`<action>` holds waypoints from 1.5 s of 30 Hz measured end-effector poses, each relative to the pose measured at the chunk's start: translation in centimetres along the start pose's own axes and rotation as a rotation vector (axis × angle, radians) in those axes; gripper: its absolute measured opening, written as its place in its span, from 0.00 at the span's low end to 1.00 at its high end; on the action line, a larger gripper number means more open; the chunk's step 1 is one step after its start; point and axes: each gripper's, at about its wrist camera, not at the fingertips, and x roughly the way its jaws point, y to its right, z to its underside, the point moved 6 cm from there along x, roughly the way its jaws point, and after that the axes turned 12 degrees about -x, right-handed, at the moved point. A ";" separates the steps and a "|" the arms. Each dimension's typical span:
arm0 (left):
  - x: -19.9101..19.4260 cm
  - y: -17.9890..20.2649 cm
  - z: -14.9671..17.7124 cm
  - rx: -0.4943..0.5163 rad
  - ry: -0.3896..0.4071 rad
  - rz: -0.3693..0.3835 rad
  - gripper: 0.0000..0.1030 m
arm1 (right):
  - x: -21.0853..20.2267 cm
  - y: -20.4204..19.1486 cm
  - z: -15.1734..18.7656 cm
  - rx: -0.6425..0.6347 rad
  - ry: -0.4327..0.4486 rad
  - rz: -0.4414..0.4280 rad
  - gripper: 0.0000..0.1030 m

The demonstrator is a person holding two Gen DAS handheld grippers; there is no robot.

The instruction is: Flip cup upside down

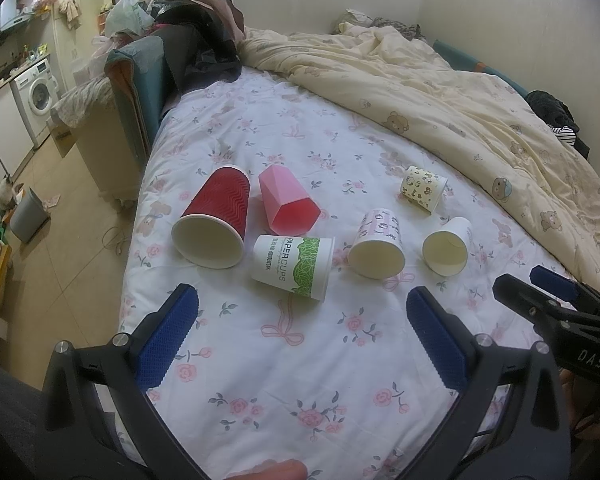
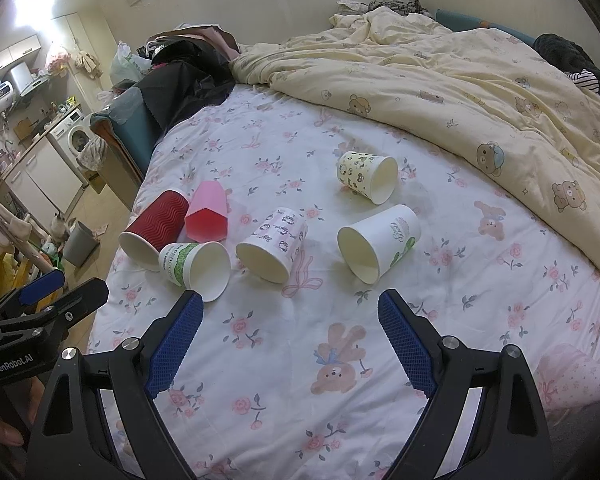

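Note:
Several cups lie on their sides on the floral bed sheet [image 1: 300, 360]. A red ribbed cup [image 1: 216, 216] [image 2: 154, 228], a pink faceted cup [image 1: 286, 200] [image 2: 207, 212], a green-and-white "PAPER CUPS" cup [image 1: 294, 266] [image 2: 194, 266], a pink-patterned cup [image 1: 378, 246] [image 2: 274, 244], a plain white cup [image 1: 448, 246] [image 2: 378, 242] and a yellow bear-print cup [image 1: 424, 188] [image 2: 368, 176]. My left gripper [image 1: 302, 308] is open and empty, just short of the green-and-white cup. My right gripper [image 2: 290, 312] is open and empty, in front of the patterned and white cups.
A crumpled yellow bear-print duvet [image 1: 460, 112] covers the back right of the bed. Dark clothes [image 1: 204, 44] are piled at the back left on a teal chair [image 1: 140, 80]. The bed's left edge drops to the floor with a grey bin [image 1: 28, 216].

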 end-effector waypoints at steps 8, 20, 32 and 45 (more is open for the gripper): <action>0.0 0.0 0.0 0.003 0.000 0.000 1.00 | 0.0 0.0 0.0 0.000 -0.002 -0.001 0.89; 0.0 0.0 0.0 0.001 0.001 0.002 1.00 | 0.0 -0.3 0.1 -0.010 0.003 0.001 0.89; -0.1 0.1 0.0 0.002 0.002 0.000 1.00 | 0.0 -0.4 0.2 -0.010 0.001 -0.006 0.89; 0.1 -1.5 -2.0 -0.011 -0.016 -0.031 1.00 | -0.2 -0.4 -1.8 -0.008 -0.004 -0.061 0.89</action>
